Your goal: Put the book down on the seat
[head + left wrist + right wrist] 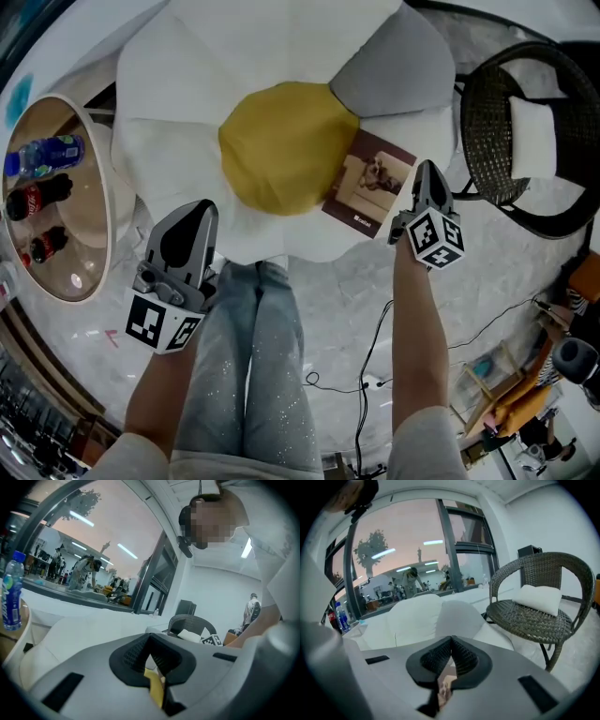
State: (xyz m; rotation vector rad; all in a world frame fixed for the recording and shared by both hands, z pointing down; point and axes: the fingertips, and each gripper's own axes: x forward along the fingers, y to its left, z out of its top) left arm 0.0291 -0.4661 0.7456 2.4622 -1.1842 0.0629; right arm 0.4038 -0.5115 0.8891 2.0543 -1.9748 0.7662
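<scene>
**Book on flower seat, right gripper shut just beside it**

The brown hardcover book with a pale picture on its cover (368, 181) is seen lying flat on the flower-shaped cushion seat with white petals (187, 94). It rests at the right edge of the seat's yellow round centre (286, 145), below the single grey petal (394, 61), with one corner reaching toward the seat's lower right rim.

The right gripper (427, 169) is held just beside the book's right edge, tips pointed toward the seat. Its jaws are pressed together with nothing between them. In the right gripper view a strip of the book's cover is seen below, through the gap under the closed jaws. No grip on the book is seen.

The left gripper (199, 211) is held over the seat's lower left petal, well apart from the book, on the far side of the yellow centre. Its jaws are also seen together and empty; yellow cushion shows under them in the left gripper view.

A dark wicker chair (487, 122) with a white pillow (532, 136) stands right of the seat. A round beige bench (80, 234) with a blue-labelled water bottle (47, 155) and dark cola bottles (37, 197) is seen at left. Legs in sparkly grey jeans (253, 375) are seen between the two arms.
</scene>
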